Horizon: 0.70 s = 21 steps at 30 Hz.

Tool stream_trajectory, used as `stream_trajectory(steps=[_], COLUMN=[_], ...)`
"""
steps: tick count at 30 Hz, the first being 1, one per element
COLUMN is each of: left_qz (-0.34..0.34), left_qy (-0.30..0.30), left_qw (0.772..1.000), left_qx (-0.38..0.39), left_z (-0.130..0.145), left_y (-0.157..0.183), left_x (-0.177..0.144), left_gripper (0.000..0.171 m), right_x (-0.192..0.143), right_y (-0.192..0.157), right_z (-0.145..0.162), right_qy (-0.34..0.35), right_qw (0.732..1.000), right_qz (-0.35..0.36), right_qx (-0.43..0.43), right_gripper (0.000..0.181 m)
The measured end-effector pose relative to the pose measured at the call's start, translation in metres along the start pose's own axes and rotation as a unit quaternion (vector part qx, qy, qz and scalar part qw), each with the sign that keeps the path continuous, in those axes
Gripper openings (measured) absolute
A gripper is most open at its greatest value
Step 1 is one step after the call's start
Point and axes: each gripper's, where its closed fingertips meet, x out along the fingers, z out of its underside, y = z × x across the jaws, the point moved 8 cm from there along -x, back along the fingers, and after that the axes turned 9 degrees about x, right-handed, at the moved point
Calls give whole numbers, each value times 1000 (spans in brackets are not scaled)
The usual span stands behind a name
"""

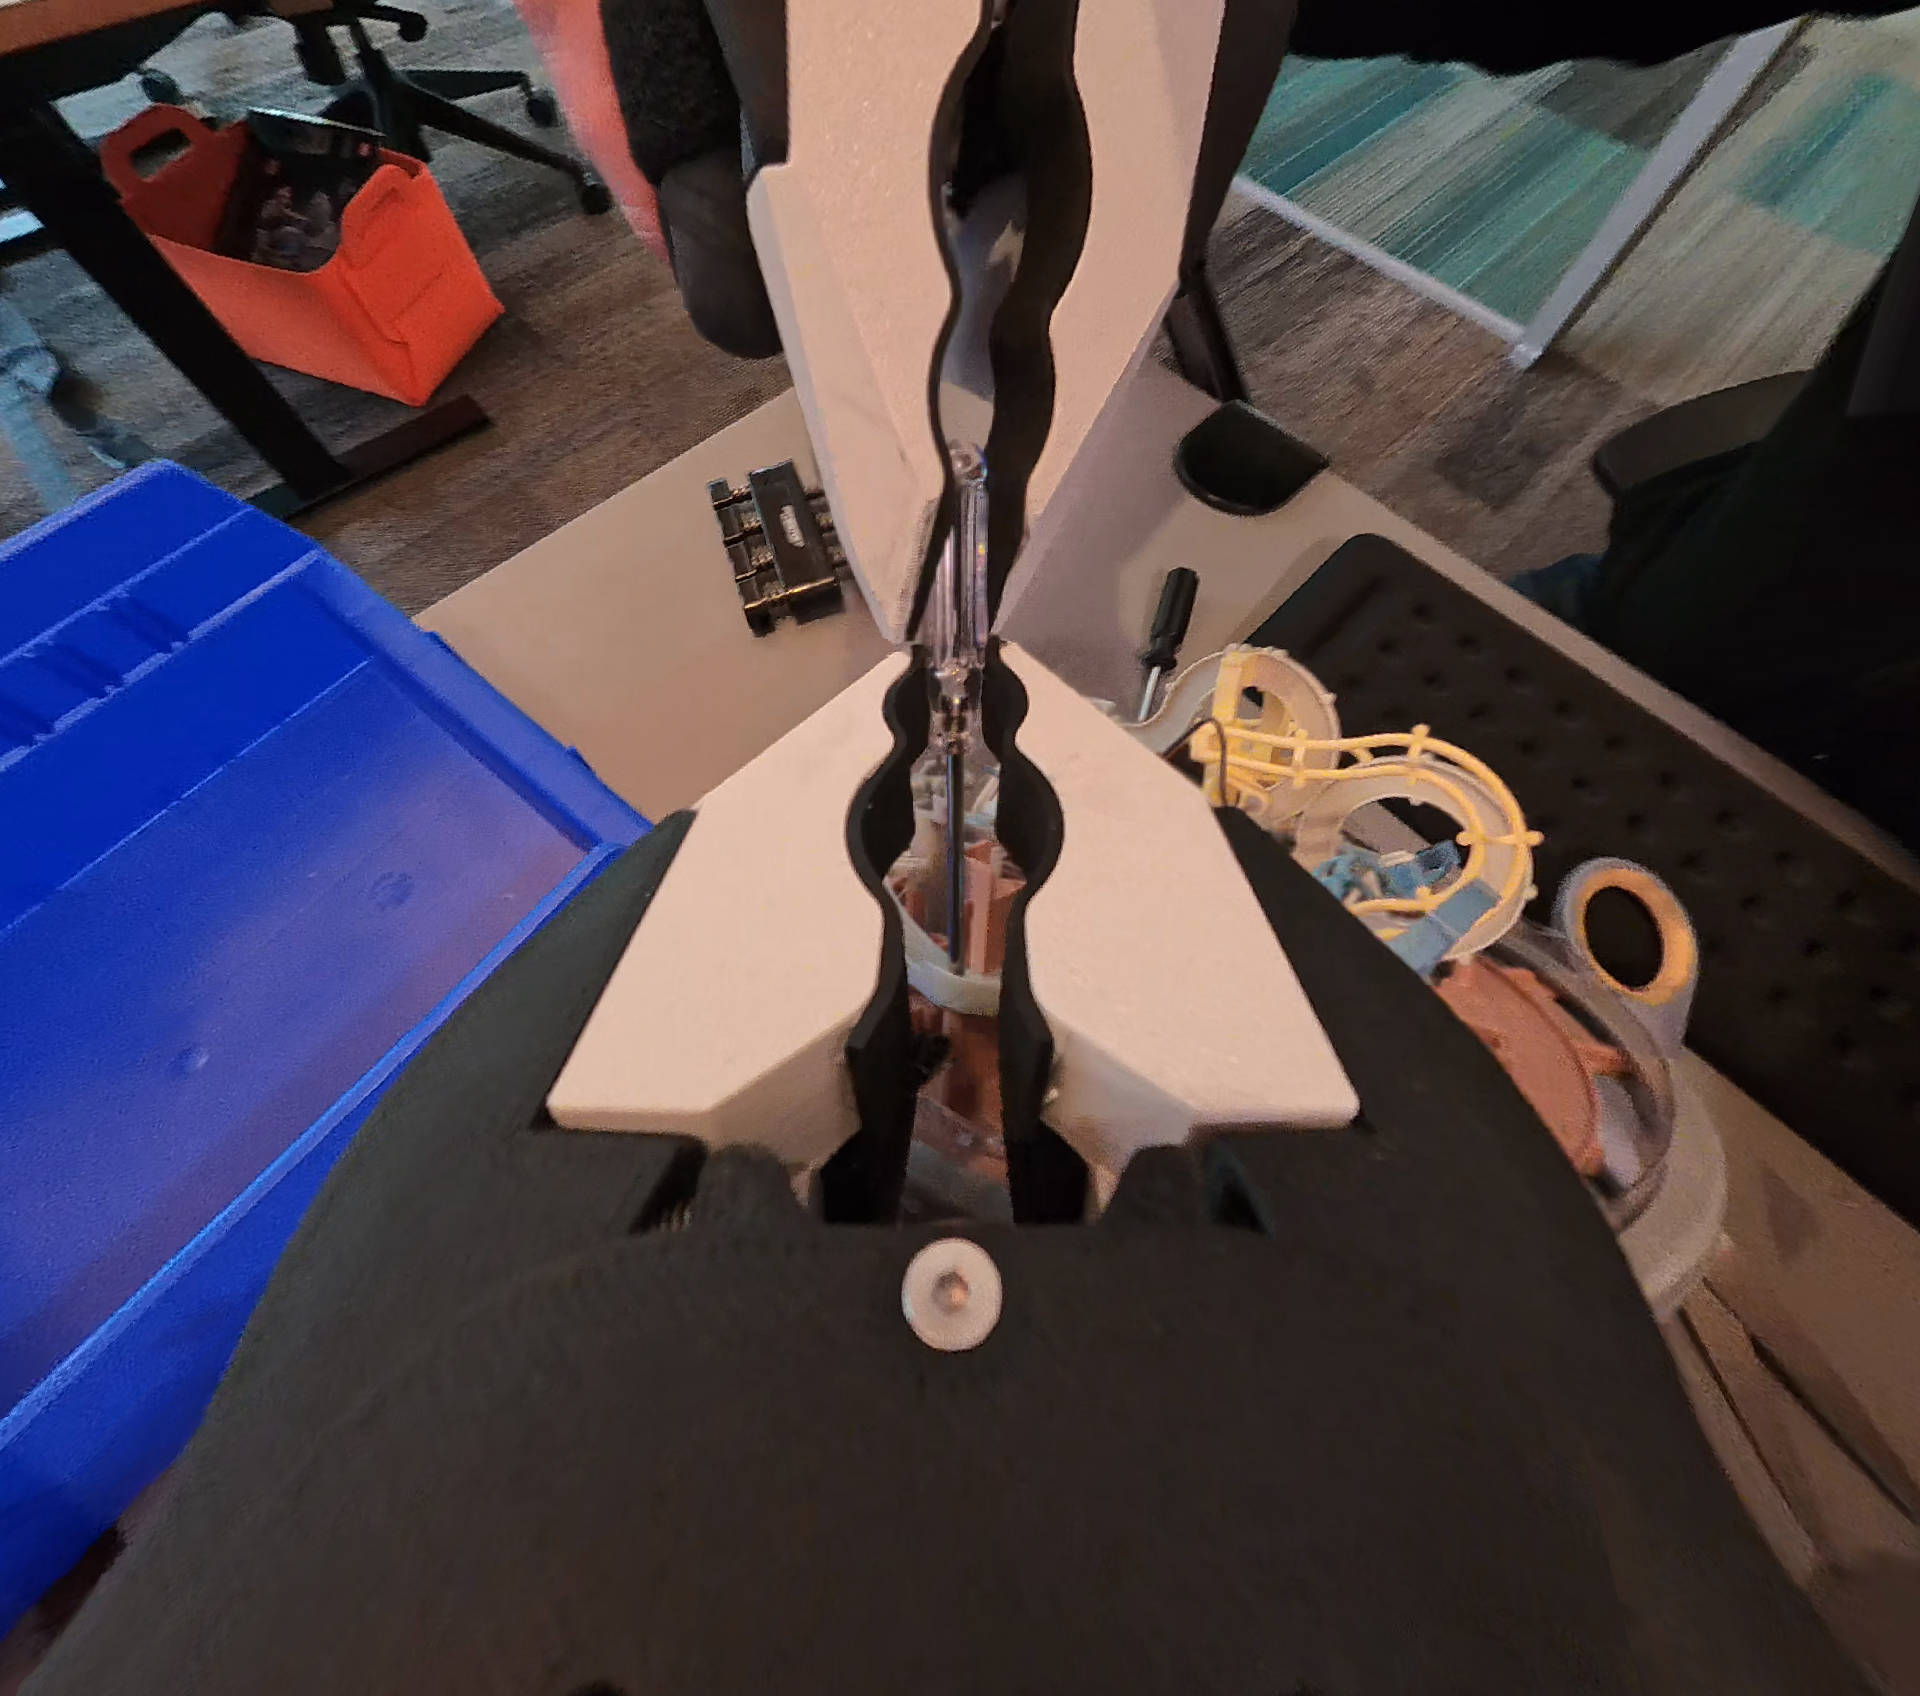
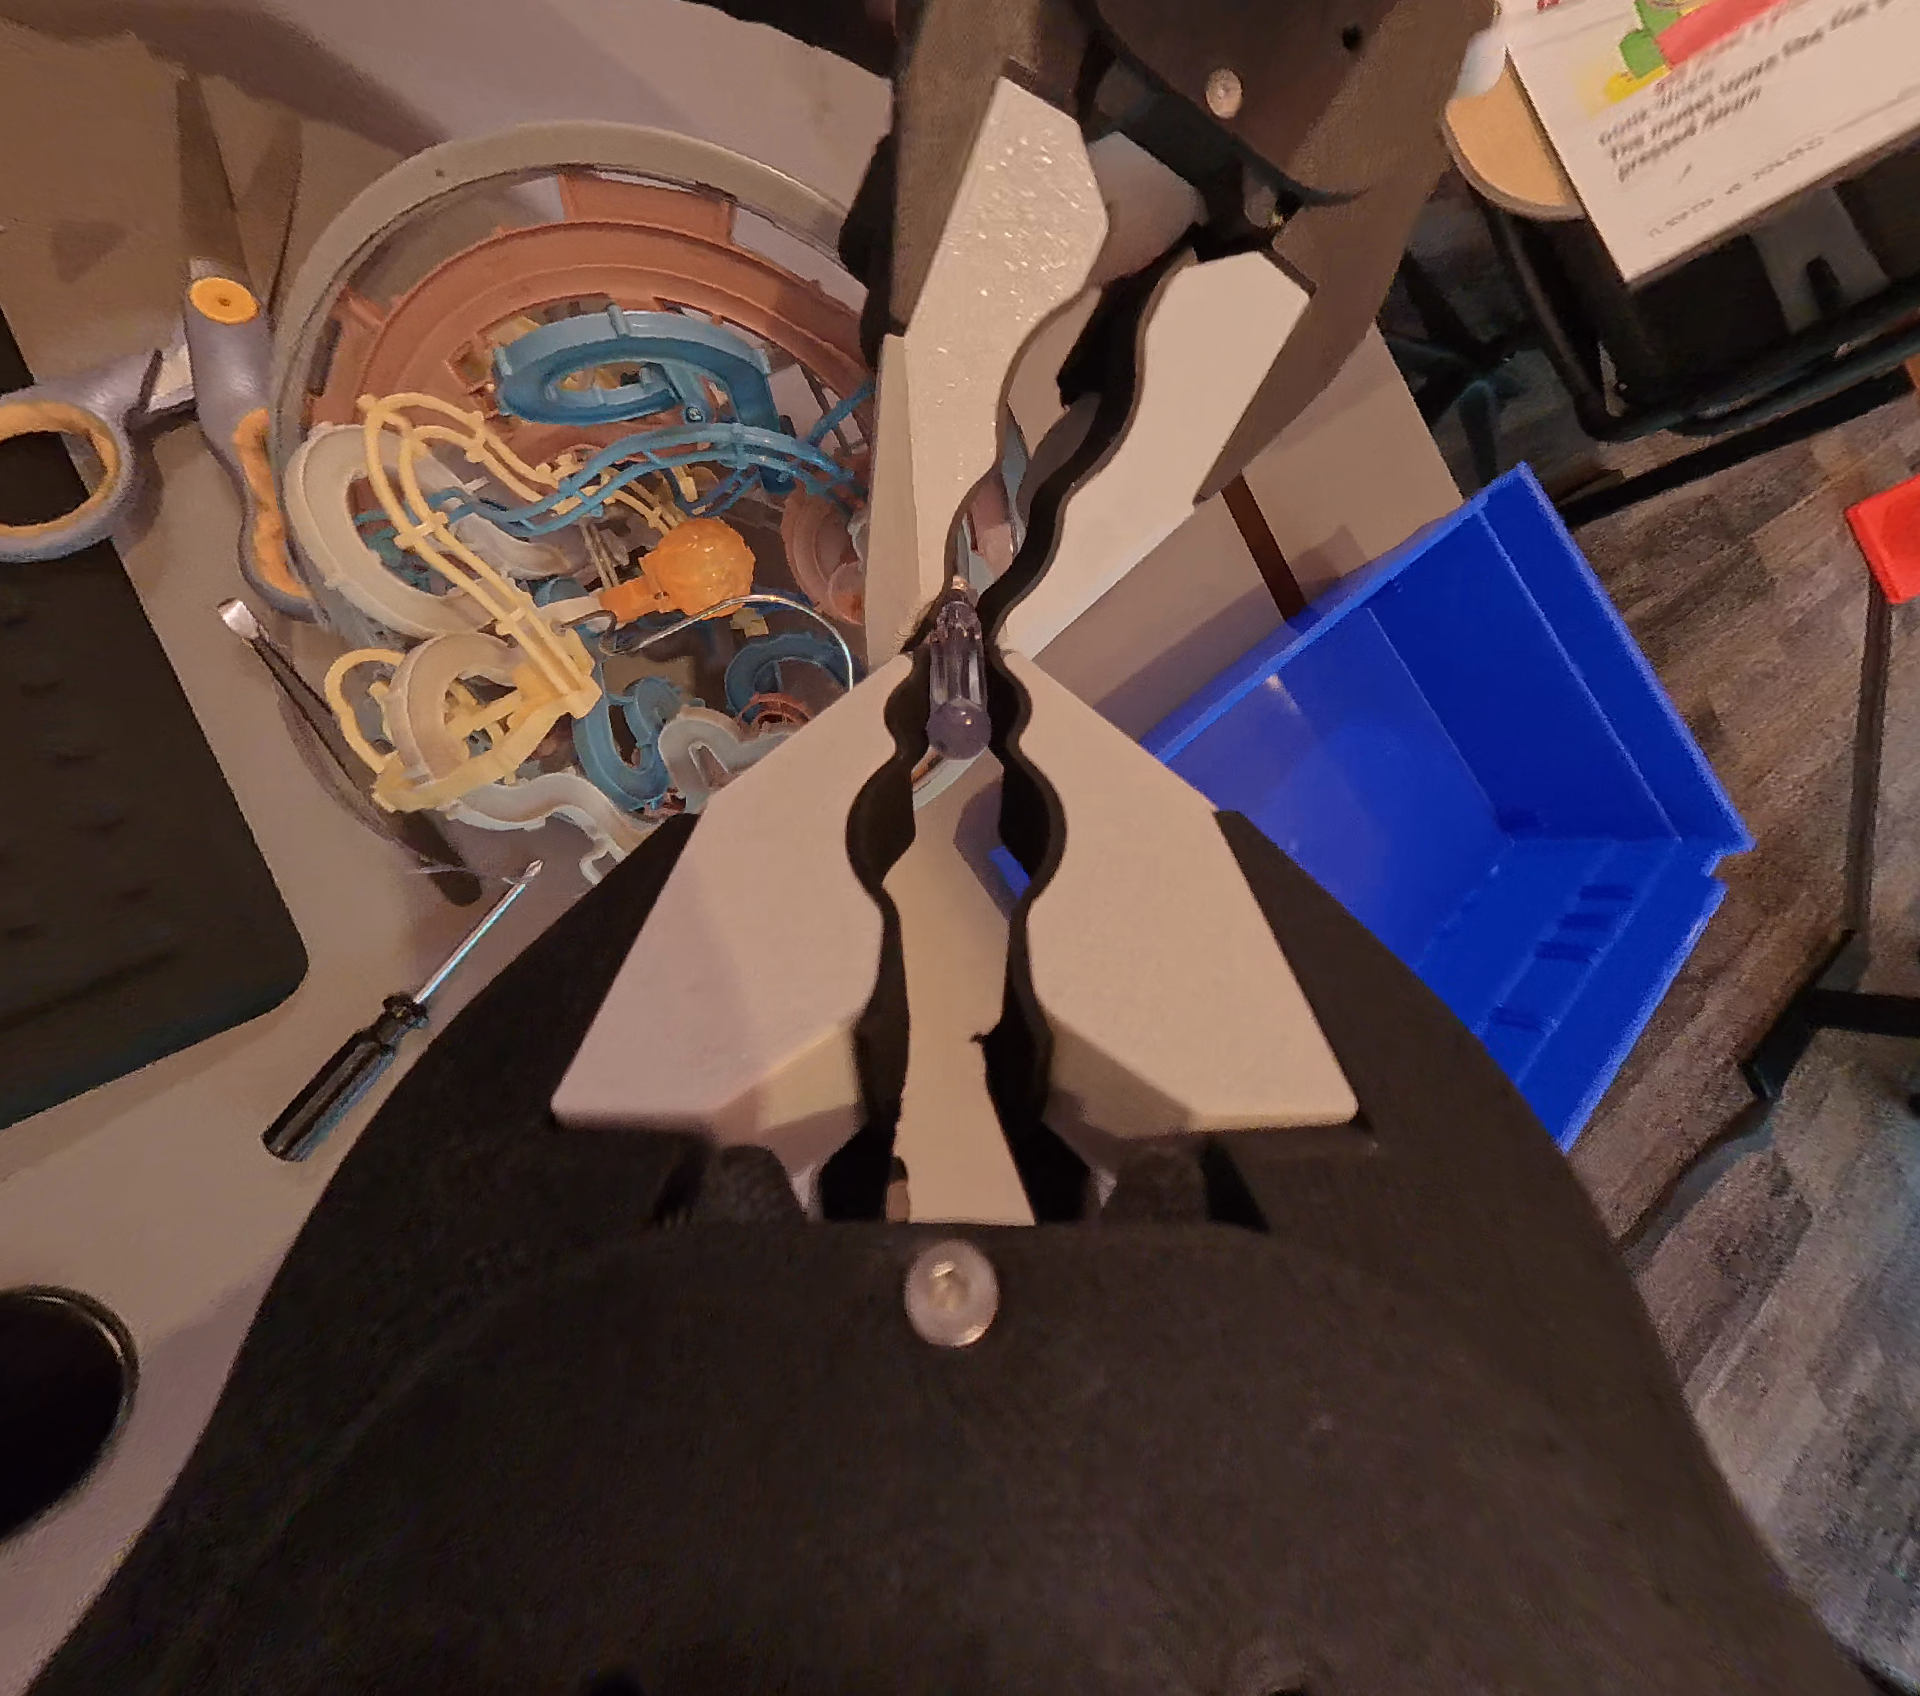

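the left gripper (image 1: pixel 956 659) and the right gripper (image 2: pixel 956 659) meet tip to tip over the maze toy (image 2: pixel 561 503), a round grey-rimmed piece full of brown, blue and cream tracks lying on the bench (image 2: pixel 208 1231). a small clear-handled screwdriver (image 1: pixel 961 566) sits between both sets of tips. in the left wrist view its handle is pinched at the tips of the right gripper, whose jaws are nearly closed on it, and its thin shaft runs down through the narrow gap of the left gripper's jaws toward the maze toy. whether the left jaws actually press on the shaft cannot be told; they stand only slightly apart.

beside the maze toy lie a black-handled screwdriver (image 2: pixel 395 1012), a second thin tool with a flat tip (image 2: pixel 270 649) and grey-and-orange scissors (image 2: pixel 208 389). a black mat (image 1: pixel 1558 763) lies just past the maze toy, and a black block of connectors (image 1: pixel 779 545) rests farther off on the bench. a blue bin (image 2: pixel 1455 763) sits on the opposite side of the grippers from the maze toy.
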Motion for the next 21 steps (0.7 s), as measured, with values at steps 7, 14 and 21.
stream_trajectory(steps=[7, 14, 21], left_qz=[-26, -65, -99], left_qy=[12, 25, 33], left_qw=[1000, 997, 994], left_qx=[8, 13, 13], left_z=[3, 7, 9], left_y=[8, 20, 26], left_x=[-2, -7, -8], left_gripper=[7, 7, 7], right_x=[1, -11, 0], right_y=[1, -1, -4], right_z=[3, -3, -4], right_qy=[21, 42, 43], right_qw=[994, 990, 971], right_qz=[10, 3, -67], right_qx=[109, 131, 227], right_gripper=[22, 30, 9])
